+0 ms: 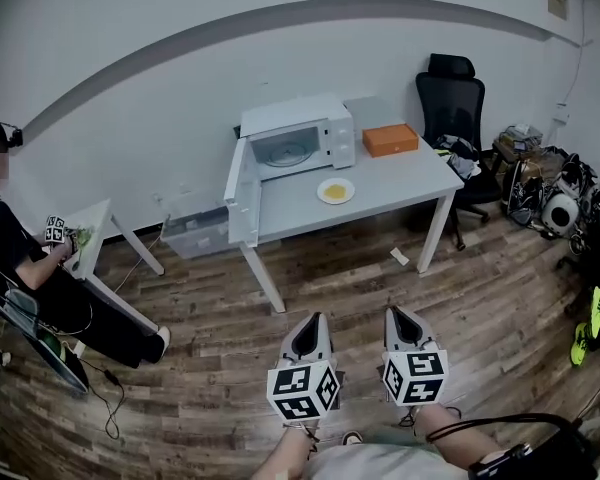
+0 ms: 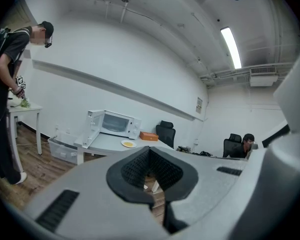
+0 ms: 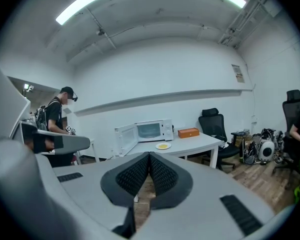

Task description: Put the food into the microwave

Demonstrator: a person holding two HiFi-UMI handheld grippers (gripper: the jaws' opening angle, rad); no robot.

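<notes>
A white microwave [image 1: 298, 136] stands on a white table [image 1: 380, 193] with its door [image 1: 238, 196] swung open to the left. In front of it lies a white plate with yellow food [image 1: 336, 190], also seen as the plate [image 2: 128, 144] and the plate [image 3: 163, 146]. Both grippers hang low, well short of the table, over the wooden floor. My left gripper [image 1: 308, 334] is shut and holds nothing. My right gripper [image 1: 404, 326] is shut too, also with nothing in it.
An orange box [image 1: 390, 139] lies on the table right of the microwave. A black office chair [image 1: 452, 108] stands at the right end, with bags [image 1: 540, 183] beyond. A clear bin [image 1: 195, 233] sits under the table. A person [image 1: 25, 258] works at a small table [image 1: 90, 230] on the left.
</notes>
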